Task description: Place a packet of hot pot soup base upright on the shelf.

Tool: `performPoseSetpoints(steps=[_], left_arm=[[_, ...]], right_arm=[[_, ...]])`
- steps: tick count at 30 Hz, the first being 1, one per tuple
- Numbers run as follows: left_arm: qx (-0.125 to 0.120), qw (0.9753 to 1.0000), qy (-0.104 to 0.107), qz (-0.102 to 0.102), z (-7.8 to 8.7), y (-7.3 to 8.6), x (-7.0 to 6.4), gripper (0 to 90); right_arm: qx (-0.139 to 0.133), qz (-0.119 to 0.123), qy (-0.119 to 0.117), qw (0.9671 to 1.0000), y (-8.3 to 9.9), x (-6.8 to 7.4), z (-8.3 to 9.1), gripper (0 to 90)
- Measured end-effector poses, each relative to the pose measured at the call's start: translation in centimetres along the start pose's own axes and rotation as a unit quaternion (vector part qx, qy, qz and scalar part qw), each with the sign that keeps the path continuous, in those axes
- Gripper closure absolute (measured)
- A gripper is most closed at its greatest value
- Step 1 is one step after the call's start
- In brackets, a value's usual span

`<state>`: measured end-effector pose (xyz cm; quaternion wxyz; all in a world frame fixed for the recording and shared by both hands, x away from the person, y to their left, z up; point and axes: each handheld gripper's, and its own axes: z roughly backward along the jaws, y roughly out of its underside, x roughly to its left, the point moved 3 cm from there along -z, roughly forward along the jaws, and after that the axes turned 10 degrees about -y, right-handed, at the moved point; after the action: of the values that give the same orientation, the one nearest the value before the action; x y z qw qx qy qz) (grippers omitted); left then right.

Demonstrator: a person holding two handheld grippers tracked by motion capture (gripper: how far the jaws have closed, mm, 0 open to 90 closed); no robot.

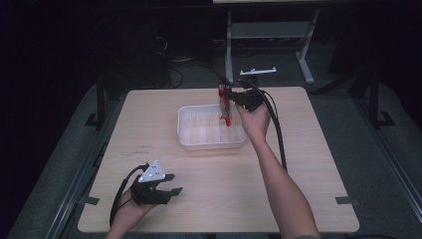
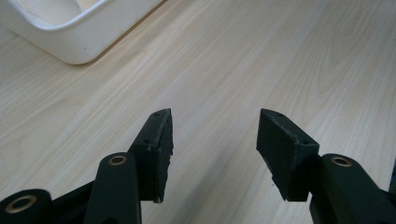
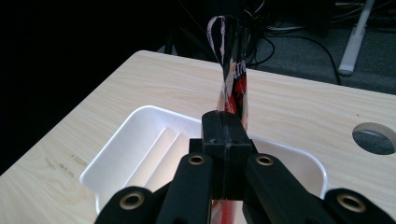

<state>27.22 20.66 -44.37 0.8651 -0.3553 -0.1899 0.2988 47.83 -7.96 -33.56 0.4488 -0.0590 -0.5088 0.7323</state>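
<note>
Red packet (image 3: 232,88) pinched upright between clenched right tongs (image 3: 226,135) above white tray (image 3: 122,140); left tongs (image 2: 215,135) released, well apart.

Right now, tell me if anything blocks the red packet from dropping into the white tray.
Nothing visible does. The right gripper holds the red packet directly above the white tray, whose floor beneath looks bare.
</note>
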Motion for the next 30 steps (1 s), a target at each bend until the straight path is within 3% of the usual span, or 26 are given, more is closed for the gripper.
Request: performPoseSetpoints(steps=[12, 18, 22, 30], left_arm=[[-0.002, 1.0, -0.001, 0.002, 0.1, 0.0, 0.1, 45.3], [-0.004, 1.0, -0.002, 0.004, 0.2, 0.1, 0.2, 45.2], [-0.004, 1.0, -0.003, 0.006, 0.2, 0.1, 0.2, 45.1], [-0.004, 1.0, -0.003, 0.005, 0.2, 0.1, 0.2, 45.1]], right_arm=[[0.01, 0.0, 0.013, 0.9999, 0.9, 0.1, -2.1, 90.0], [-0.001, 0.004, 0.016, 0.9999, 1.7, 0.4, -2.5, 90.0], [-0.014, -0.016, 0.007, 0.9997, 2.5, 0.4, -2.6, 90.0], [-0.022, -0.019, 0.013, 0.9995, 3.7, 0.5, -2.7, 90.0]])
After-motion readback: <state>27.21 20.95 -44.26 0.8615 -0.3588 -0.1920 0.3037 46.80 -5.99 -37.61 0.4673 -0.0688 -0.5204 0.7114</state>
